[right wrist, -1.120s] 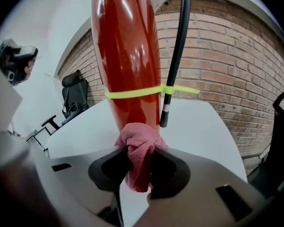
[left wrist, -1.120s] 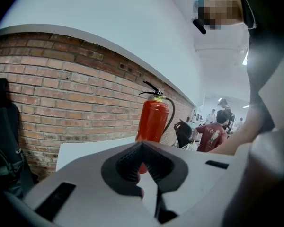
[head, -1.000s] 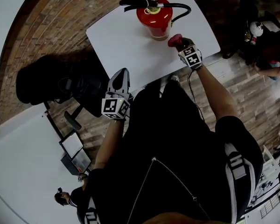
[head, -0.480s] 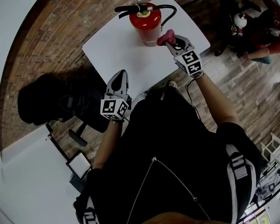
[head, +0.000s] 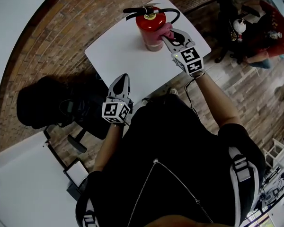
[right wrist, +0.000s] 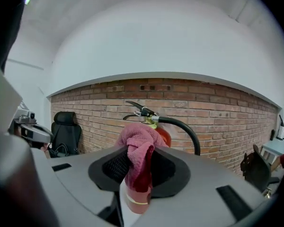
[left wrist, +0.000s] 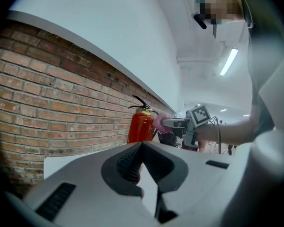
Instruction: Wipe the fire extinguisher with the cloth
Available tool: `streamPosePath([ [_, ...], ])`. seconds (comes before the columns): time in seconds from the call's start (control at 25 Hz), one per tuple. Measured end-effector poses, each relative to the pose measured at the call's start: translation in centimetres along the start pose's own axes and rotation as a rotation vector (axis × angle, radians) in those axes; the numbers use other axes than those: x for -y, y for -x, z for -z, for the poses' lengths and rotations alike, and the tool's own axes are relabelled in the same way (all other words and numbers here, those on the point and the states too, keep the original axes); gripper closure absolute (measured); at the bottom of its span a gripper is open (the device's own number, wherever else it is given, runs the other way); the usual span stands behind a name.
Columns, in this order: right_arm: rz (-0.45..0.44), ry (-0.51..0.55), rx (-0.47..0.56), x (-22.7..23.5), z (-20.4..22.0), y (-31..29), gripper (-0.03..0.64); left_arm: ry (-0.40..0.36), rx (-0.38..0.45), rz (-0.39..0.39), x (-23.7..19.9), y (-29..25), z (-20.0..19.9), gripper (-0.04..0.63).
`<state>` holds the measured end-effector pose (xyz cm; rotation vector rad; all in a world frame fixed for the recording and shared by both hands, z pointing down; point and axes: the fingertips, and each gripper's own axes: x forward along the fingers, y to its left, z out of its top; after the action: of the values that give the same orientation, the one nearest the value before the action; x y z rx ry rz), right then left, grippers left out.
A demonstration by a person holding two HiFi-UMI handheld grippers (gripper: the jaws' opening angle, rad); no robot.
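A red fire extinguisher (head: 149, 28) with a black hose stands upright near the far edge of a white table (head: 117, 56). My right gripper (head: 169, 36) is shut on a pink cloth (head: 166, 30) and holds it against the extinguisher's right side. The right gripper view shows the cloth (right wrist: 139, 156) bunched between the jaws, the red cylinder (right wrist: 164, 135) right behind it. My left gripper (head: 122, 79) is shut and empty over the table's near edge, well short of the extinguisher (left wrist: 141, 126).
A black office chair (head: 57, 103) stands left of the table by the brick wall (right wrist: 217, 112). A seated person (head: 267, 34) and dark gear are at the upper right on the wood floor.
My right gripper has carried the cloth forward and left, from beside the extinguisher's base up against its body. The left gripper has stayed about where it was.
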<state>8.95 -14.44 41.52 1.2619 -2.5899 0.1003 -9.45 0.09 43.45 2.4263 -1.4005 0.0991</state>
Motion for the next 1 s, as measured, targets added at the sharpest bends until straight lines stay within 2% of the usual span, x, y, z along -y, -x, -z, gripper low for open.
streamPosePath([
  [0.44,0.024,-0.036,-0.092,-0.3,2.7,-2.1,0.502,0.028,0.013,-0.061,-1.7,2.5,0.7,0.578],
  [1.0,0.003,-0.044,-0.137,-0.5,5.6,-3.2,0.502,0.038,0.001,-0.097,-2.5,3.0,1.5,0.578],
])
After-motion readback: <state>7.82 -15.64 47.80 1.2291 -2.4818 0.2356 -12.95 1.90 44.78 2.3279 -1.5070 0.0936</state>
